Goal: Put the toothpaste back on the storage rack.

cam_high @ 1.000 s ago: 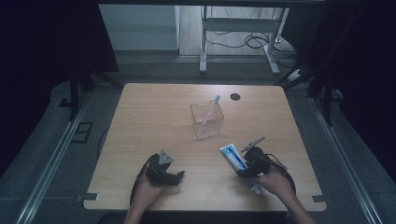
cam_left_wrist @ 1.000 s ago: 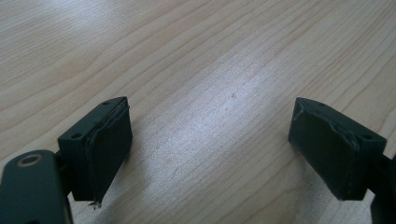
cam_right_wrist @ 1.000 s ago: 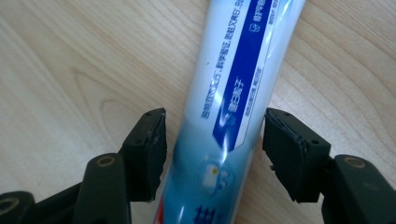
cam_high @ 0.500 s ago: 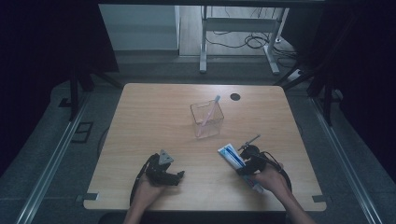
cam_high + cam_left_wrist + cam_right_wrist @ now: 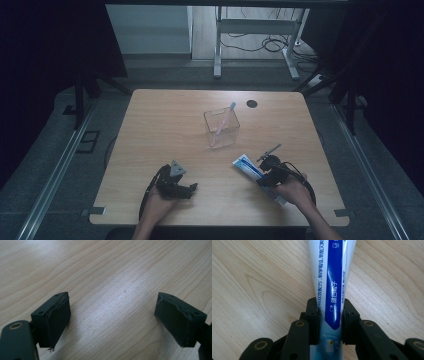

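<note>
While flat on table, toothpaste tube points up-left.

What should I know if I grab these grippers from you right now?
Right gripper: its jaws have just been closing and now pinch the toothpaste tube, which lies on the table in front of the clear cup.
Left gripper: open, holding nothing, low over bare wood.
A toothbrush already stands in the cup.
Left: probably lift the tube and put it in the cup.
</note>
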`<state>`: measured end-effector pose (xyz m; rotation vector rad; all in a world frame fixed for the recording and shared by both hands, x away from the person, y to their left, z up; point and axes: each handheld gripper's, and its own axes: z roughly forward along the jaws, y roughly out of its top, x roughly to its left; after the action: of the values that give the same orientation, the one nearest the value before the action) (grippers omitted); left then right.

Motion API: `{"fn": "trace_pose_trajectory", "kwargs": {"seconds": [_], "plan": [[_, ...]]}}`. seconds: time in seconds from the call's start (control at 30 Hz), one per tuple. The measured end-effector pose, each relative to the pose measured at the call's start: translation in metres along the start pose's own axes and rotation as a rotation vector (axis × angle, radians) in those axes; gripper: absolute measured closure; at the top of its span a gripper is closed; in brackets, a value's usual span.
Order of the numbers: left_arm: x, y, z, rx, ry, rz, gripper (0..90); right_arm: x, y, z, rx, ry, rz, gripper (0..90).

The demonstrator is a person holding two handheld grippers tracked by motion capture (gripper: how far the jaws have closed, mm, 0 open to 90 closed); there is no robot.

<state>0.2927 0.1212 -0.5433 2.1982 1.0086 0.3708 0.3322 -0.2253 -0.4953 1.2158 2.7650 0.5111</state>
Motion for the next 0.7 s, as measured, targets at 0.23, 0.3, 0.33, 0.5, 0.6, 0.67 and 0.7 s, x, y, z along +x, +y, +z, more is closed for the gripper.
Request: {"fn": "trace_pose_trajectory", "kwargs": {"seconds": [0.23, 0.3, 0.33, 0.5, 0.6, 0.67, 0.7], "plan": [[0.000, 0.000, 0.000, 0.000, 0.000, 0.001, 13.6, -0.005, -0.005, -0.010, -0.043, 0.014, 0.003, 72.1], [0.000, 0.000, 0.000, 0.000, 0.000, 0.001, 13.6, -0.005, -0.004, -0.014, -0.052, 0.015, -0.001, 72.1], [0.000, 0.000, 0.000, 0.002, 0.001, 0.003, 13.6, -0.005, -0.004, -0.017, -0.061, 0.017, -0.006, 72.1], [0.000, 0.000, 0.000, 0.003, 0.000, 0.005, 13.6, -0.006, -0.001, -0.026, -0.092, 0.026, -0.007, 72.1], [0.001, 0.000, 0.000, 0.005, 0.001, 0.010, 13.6, -0.008, 0.001, -0.030, -0.111, 0.039, -0.005, 72.1], [0.001, 0.000, 0.000, 0.003, 0.001, 0.009, 13.6, -0.008, 0.002, -0.032, -0.116, 0.035, -0.010, 72.1], [0.001, 0.000, 0.000, 0.004, 0.001, 0.009, 13.6, -0.009, 0.002, -0.033, -0.119, 0.032, -0.014, 72.1]]}}
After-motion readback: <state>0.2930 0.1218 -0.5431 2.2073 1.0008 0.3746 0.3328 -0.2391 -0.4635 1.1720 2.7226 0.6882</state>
